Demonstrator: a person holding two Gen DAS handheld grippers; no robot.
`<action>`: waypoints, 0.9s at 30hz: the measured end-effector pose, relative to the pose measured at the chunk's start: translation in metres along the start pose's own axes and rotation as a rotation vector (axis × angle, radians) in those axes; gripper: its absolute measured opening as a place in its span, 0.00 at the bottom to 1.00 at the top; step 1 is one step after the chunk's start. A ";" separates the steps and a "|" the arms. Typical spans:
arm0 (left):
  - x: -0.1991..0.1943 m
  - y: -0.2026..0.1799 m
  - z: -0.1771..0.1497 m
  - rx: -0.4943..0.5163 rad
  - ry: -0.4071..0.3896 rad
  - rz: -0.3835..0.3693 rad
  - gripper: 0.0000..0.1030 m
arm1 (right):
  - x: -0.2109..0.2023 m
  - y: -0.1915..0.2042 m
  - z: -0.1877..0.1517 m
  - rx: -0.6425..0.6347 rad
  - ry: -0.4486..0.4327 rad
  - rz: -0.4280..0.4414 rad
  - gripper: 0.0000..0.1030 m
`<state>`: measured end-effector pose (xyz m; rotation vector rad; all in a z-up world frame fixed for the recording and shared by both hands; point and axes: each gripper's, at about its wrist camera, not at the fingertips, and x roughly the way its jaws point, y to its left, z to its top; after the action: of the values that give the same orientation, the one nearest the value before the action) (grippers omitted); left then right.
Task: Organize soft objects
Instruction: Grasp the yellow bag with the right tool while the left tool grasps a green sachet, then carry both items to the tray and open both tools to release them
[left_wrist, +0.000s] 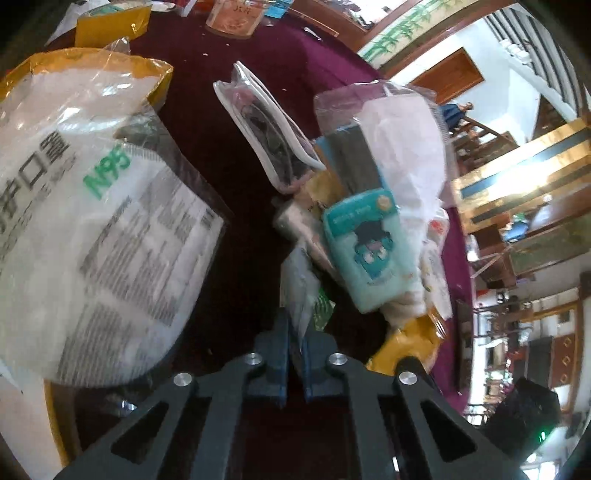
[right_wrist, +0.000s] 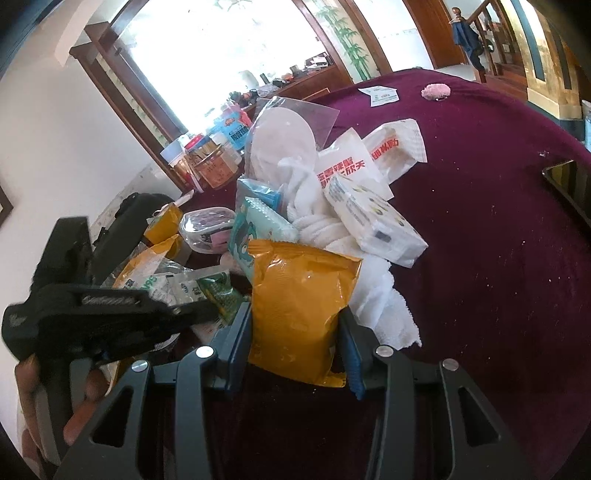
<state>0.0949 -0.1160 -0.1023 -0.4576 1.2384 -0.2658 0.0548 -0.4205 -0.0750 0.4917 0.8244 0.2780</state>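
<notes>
Tablecloth (right_wrist: 480, 221) in maroon is carrying the soft-goods heap, N95 mask pack (left_wrist: 92, 221) lying left of it. Right gripper (right_wrist: 295, 332) is clamping the orange pouch (right_wrist: 299, 306), long axis running forward up along the fingers, pile just beyond. Left gripper (left_wrist: 295, 332) is pinching shut on the clear plastic wrapper (left_wrist: 301, 291) at the pile's near edge, teal tissue pack (left_wrist: 364, 254) just right.

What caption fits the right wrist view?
Right gripper clamps a yellow packet beside piled soft goods on the maroon tablecloth.
</notes>
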 end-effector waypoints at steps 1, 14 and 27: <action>-0.003 0.002 -0.003 -0.001 0.004 -0.015 0.04 | 0.000 0.000 0.000 0.003 0.001 0.000 0.42; -0.096 0.030 -0.045 0.042 -0.095 -0.138 0.04 | -0.026 0.033 -0.004 -0.054 -0.068 0.021 0.42; -0.222 0.147 -0.040 -0.153 -0.389 -0.075 0.04 | -0.016 0.167 -0.034 -0.339 0.047 0.373 0.42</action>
<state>-0.0195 0.1029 0.0059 -0.6553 0.8646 -0.1370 0.0102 -0.2746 0.0021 0.3169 0.7090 0.7623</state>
